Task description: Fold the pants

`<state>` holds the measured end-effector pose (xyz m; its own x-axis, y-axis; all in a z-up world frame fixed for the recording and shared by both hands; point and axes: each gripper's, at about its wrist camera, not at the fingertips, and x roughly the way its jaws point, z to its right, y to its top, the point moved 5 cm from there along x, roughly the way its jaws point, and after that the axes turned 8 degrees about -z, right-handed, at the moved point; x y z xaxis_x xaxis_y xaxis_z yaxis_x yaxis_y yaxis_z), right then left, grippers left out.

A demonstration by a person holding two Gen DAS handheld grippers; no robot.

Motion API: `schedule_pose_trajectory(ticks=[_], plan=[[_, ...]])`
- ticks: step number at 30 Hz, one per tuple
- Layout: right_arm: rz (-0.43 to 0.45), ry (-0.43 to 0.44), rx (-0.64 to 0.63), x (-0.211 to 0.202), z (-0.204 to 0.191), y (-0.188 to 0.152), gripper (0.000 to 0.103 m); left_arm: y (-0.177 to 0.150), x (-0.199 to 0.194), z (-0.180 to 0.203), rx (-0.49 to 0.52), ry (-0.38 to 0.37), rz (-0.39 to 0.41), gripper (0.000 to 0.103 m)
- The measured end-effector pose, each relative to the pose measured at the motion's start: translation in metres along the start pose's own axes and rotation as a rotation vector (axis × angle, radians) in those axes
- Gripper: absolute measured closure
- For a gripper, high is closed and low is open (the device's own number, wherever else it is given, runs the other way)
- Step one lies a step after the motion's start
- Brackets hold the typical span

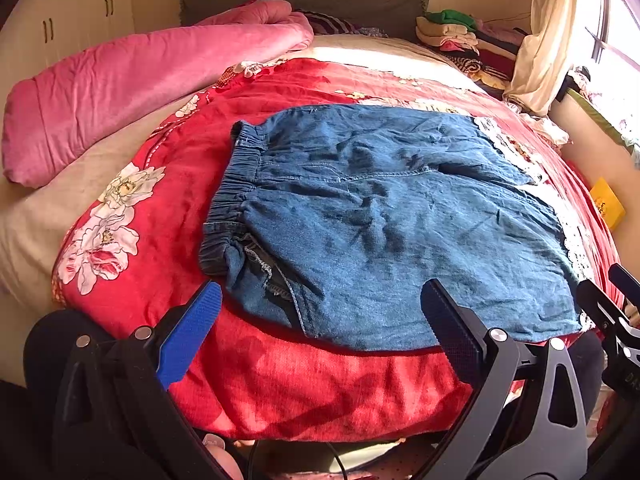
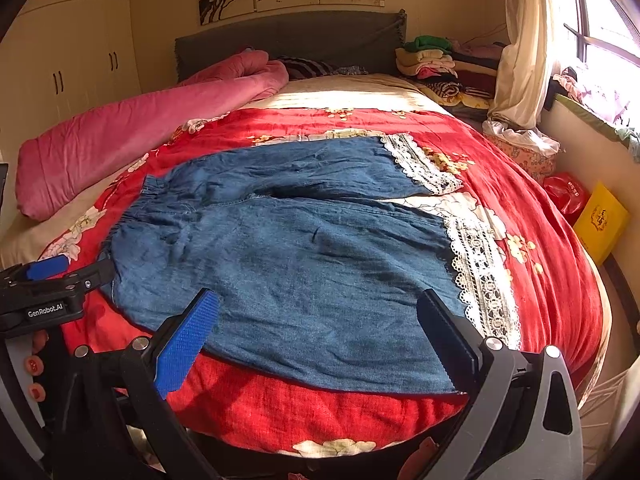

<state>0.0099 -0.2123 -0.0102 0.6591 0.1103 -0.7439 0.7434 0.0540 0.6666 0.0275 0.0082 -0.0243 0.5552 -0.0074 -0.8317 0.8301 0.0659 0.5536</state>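
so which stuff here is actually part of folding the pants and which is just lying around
Part of the job:
- denim pants, spread flat on the red floral quilt
- left gripper and right gripper, both open and empty

Just lying about:
- pink duvet
- pile of folded clothes
- yellow box

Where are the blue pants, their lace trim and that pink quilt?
blue pants [image 2: 304, 264], right wrist view, near leg's middle.
lace trim [image 2: 484, 280], right wrist view, near leg's cuff.
pink quilt [image 1: 132, 80], left wrist view, its middle.
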Motion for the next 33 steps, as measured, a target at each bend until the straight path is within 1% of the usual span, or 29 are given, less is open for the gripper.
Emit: schedule_pose_trajectory(ticks=[5, 7, 9, 11, 14, 17, 19, 23, 25, 26, 28, 30, 31, 33], plan=[[-0.013, 0.014, 0.005, 0.006, 0.001, 0.005, 0.004, 0.003, 0.004, 0.001, 0.003, -0.003, -0.004, 0.009], [-0.025, 0.022, 0.007, 0.011, 0.001, 0.008, 0.004, 0.005, 0.007, 0.001, -0.001, -0.005, -0.006, 0.009], [-0.045, 0.048, 0.015, 0.017, 0.000, 0.010, 0.004, 0.007, 0.011, 0.001, -0.001, -0.007, -0.015, 0.009], [-0.052, 0.049, 0.008, 0.023, -0.002, 0.014, 0.004, 0.009, 0.015, 0.001, 0.005, -0.010, -0.018, 0.009], [-0.068, 0.077, 0.004, 0.032, -0.003, 0.023, 0.004, 0.015, 0.021, 0.000, 0.009, -0.006, -0.028, 0.009], [-0.079, 0.105, -0.006, 0.043, -0.005, 0.040, 0.004, 0.026, 0.028, -0.004, 0.009, -0.020, -0.036, 0.009], [-0.090, 0.133, -0.036, 0.051, -0.008, 0.057, 0.004, 0.038, 0.032, -0.009, 0.003, -0.004, -0.031, 0.009], [-0.154, 0.245, -0.082, 0.076, -0.018, 0.094, 0.004, 0.074, 0.052, -0.027, -0.022, 0.014, -0.033, 0.009], [-0.167, 0.285, -0.091, 0.088, -0.022, 0.114, 0.004, 0.095, 0.065, -0.039, -0.030, 0.032, -0.036, 0.009], [-0.168, 0.287, -0.096, 0.094, -0.022, 0.124, 0.004, 0.106, 0.073, -0.047, -0.043, 0.052, -0.045, 0.009], [-0.157, 0.263, -0.118, 0.110, -0.023, 0.146, 0.004, 0.128, 0.087, -0.061, -0.047, 0.052, -0.050, 0.009], [-0.153, 0.219, -0.175, 0.127, -0.027, 0.164, 0.004, 0.145, 0.103, -0.075, -0.037, 0.076, -0.066, 0.009], [-0.158, 0.204, -0.205, 0.136, -0.031, 0.172, 0.004, 0.154, 0.114, -0.081, -0.020, 0.079, -0.086, 0.009], [-0.165, 0.202, -0.261, 0.155, -0.037, 0.186, 0.004, 0.164, 0.136, -0.091, 0.005, 0.074, -0.142, 0.009]])
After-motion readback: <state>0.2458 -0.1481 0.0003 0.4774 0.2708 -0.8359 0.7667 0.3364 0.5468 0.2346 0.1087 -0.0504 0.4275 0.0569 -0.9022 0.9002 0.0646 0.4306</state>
